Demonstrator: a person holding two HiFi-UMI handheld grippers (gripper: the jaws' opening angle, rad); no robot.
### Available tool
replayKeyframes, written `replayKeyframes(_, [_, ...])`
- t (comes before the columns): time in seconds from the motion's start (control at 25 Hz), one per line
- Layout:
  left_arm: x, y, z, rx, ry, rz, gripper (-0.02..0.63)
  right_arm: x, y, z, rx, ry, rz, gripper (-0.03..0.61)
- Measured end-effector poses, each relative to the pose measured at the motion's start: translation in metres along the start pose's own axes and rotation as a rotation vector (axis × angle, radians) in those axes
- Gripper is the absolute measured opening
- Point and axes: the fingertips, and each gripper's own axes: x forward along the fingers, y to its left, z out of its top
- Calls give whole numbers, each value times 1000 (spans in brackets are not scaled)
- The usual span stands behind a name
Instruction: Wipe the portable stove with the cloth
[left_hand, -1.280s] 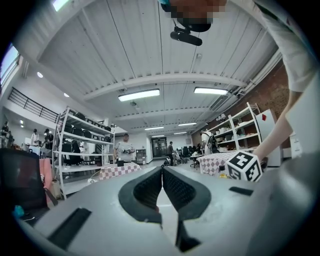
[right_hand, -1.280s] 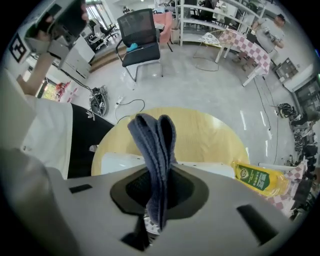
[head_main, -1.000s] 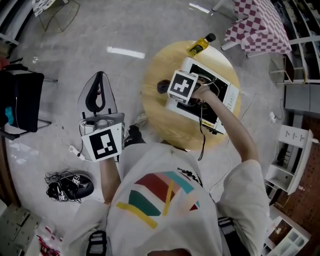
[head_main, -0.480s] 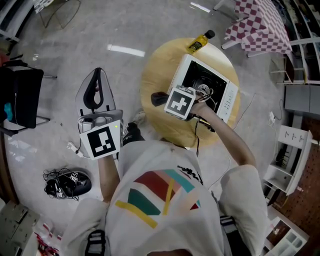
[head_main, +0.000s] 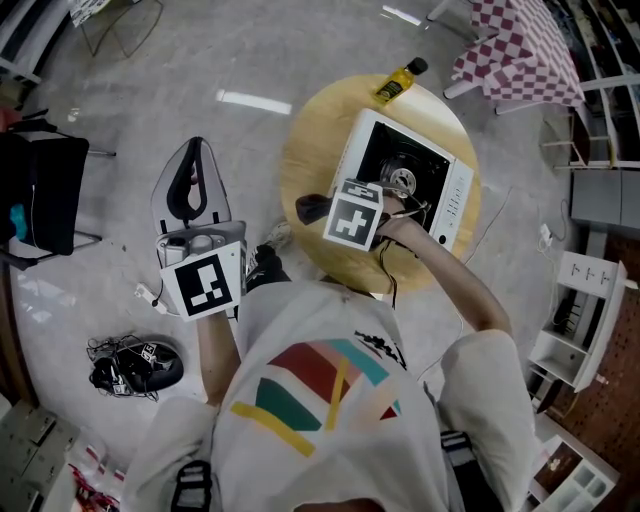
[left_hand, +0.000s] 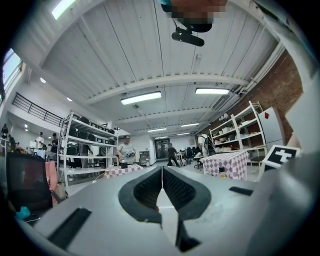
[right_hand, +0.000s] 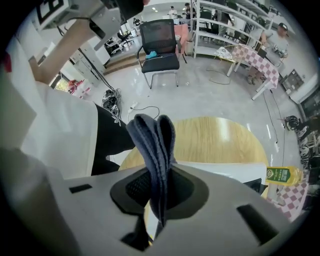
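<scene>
The white portable stove (head_main: 455, 190), with a black top and a burner, lies on the round wooden table (head_main: 310, 150). My right gripper (head_main: 322, 209) hovers over the stove's left edge, shut on a folded dark blue-grey cloth (head_main: 309, 208). The right gripper view shows the cloth (right_hand: 152, 145) standing up between the jaws of the right gripper (right_hand: 159, 197), with the stove's white edge (right_hand: 220, 170) and the table (right_hand: 215, 137) beyond. My left gripper (head_main: 196, 155) is held off the table over the floor. Its jaws (left_hand: 162, 187) are shut on nothing and face the room.
A yellow bottle (head_main: 400, 88) lies at the table's far edge and shows again as the bottle (right_hand: 279, 175). A checkered table (head_main: 520, 45), a black chair (head_main: 45, 195), a tangle of cables (head_main: 135, 368) on the floor and white shelving (head_main: 580, 320) surround the table.
My right gripper has carried the cloth leftward and nearer, from over the stove's top to its left edge. The burner is now uncovered. The left gripper has hardly moved.
</scene>
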Motion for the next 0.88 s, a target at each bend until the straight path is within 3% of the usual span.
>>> replayKeyframes(0.4, [2,-3,7,-1,-18,-4,8,0,-1,3,5,-25,-17,35])
replayKeyframes(0.56, [6,-10,11,12,-24,-32,6,-10,-12,5,32,-76,-74,35])
replayKeyframes(0.68, [13,-25,20,15,-44,-68,8,-36,-35,8,88,-169,-163,35])
replayKeyframes(0.88, [24,-64,52,-32,-89,-126,6,-119,-75,1,255,-419,-352,35])
